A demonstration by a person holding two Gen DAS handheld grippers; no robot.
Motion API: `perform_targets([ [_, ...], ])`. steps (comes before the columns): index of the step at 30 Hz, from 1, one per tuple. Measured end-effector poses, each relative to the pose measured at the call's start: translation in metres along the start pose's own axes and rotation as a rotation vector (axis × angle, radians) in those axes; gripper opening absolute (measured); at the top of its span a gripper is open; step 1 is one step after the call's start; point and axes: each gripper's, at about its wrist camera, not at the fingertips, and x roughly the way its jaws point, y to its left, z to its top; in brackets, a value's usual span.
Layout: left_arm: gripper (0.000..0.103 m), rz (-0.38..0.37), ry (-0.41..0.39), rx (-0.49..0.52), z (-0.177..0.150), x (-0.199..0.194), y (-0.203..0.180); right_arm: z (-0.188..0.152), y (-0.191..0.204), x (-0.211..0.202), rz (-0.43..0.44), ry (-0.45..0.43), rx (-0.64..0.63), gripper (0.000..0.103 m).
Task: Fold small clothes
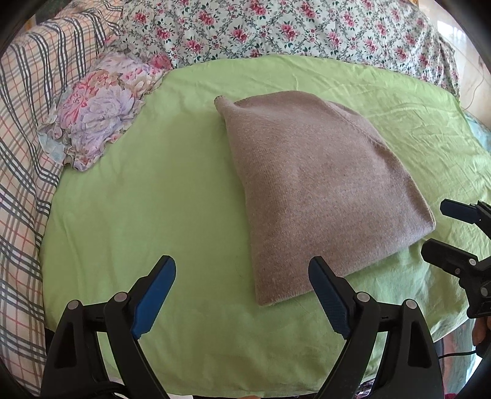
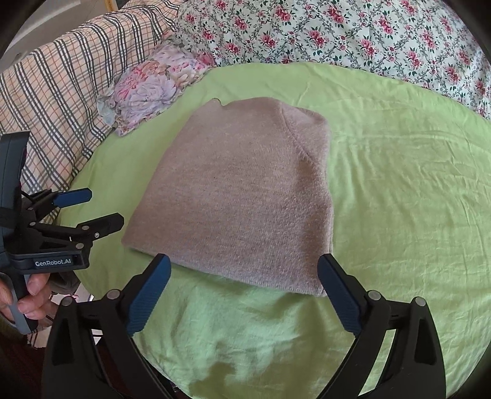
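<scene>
Taupe knit, soft and fuzzy, makes up the folded sweater point(image 1: 313, 184) that we see lying flat on the lime-green sheet point(image 1: 153, 214) of the bed, roughly in the middle of the sheet and closer to its near edge than to the far one. We hold the left tongs point(image 1: 242, 294) spread wide above the sheet, with nothing between the blue pads point(image 1: 156, 294); the sweater's near corner lies just beyond the right-hand pad, and we cannot tell whether it touches. Our right tongs point(image 2: 242, 291) are likewise spread wide and empty, poised over the sweater's near hem, which shows between the pads point(image 2: 147, 294) without being gripped. In the right wrist view, the left tongs appear at the sheet's left edge, held by a hand point(image 2: 30, 294). Along the far edge of the sheet lies a rose-print quilt point(image 1: 276, 27), at the left edge a plaid blanket point(image 1: 27, 122), and at the far left corner a bundled floral cloth point(image 1: 98, 107), well apart from the sweater.
</scene>
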Motion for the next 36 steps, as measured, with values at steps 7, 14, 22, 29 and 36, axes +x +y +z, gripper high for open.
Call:
perform_targets([
  [7,0.089,0.006,0.009,0.006,0.0,0.004,0.002,0.0,-0.005,0.004,-0.002,0.014,0.004,0.097],
  [14,0.09,0.007,0.019,0.015,0.001,0.01,0.001,0.002,-0.007,0.01,-0.001,0.032,0.005,0.098],
  [22,0.09,-0.006,0.018,0.02,0.003,0.012,0.0,0.004,-0.003,0.012,-0.003,0.032,0.009,0.098],
  [29,0.09,-0.018,0.012,0.018,0.006,0.011,-0.002,0.006,-0.001,0.013,-0.003,0.029,0.008,0.098],
  [36,0.09,-0.025,-0.001,0.024,0.01,0.008,-0.006,0.008,0.003,0.014,-0.007,0.029,0.01,0.098],
])
